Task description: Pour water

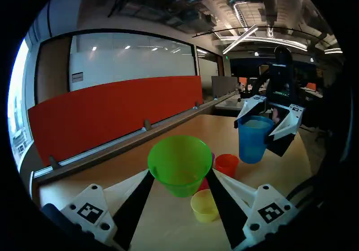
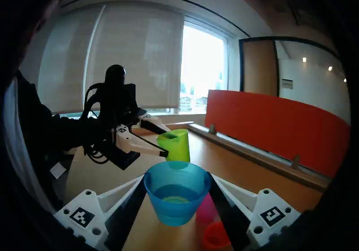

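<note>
Pour hasn't really kicked off yet from what I can see: the right gripper [image 2: 177, 178] has its jaws squeezed in on the blue cup [image 2: 176, 199], which is upright with water sitting in the bottom. The left gripper [image 1: 179, 171] is clamped the same way on the green cup [image 1: 179, 163], which looks empty to me. Both cups seem to be held up over the wooden table [image 1: 197, 127], near each other but apart, so I'd say the whole bring-blue-over-green-and-tip part is left to do.
</note>
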Demonstrator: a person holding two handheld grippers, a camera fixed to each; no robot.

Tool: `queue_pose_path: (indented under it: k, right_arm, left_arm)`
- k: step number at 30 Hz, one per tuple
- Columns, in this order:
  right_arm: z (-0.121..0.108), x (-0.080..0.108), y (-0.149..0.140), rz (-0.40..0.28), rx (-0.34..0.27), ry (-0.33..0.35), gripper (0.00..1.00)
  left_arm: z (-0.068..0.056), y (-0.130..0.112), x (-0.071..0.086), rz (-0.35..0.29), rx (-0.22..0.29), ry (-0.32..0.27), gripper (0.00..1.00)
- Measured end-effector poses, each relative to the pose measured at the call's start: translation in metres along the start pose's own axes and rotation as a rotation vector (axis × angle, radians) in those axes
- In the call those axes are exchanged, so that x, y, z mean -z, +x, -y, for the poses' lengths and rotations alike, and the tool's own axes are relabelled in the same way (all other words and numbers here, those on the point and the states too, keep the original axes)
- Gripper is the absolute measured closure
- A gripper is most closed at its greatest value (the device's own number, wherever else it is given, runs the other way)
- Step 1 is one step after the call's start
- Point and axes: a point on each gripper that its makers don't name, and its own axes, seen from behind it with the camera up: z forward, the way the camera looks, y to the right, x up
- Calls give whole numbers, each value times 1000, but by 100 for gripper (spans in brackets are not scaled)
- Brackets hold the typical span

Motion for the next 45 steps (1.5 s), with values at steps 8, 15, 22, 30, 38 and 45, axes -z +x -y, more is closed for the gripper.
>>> queue_pose_path:
  k: [8, 15, 22, 30, 38, 45]
  right_arm:
    - [2, 1, 2, 0, 2, -1, 7]
    - [5, 1, 5, -1, 5, 1, 7]
    - [8, 1, 9, -4, 10, 5, 7]
    - [10, 2, 10, -6, 14, 7, 7]
    - [11, 4, 10, -8, 18, 10, 7]
    - [10, 5, 11, -8, 21, 9, 7]
  left_arm:
    - [-2, 4, 4, -33, 25, 9, 17]
    - [-2, 6, 8, -47, 36, 17, 16]
    - [-4, 7, 10, -60, 37, 17, 17]
    - [-8, 13, 14, -93, 34, 24, 17]
    - [-11, 8, 15, -87, 71, 19, 18]
    - [-16, 5, 17, -87, 86, 11, 18]
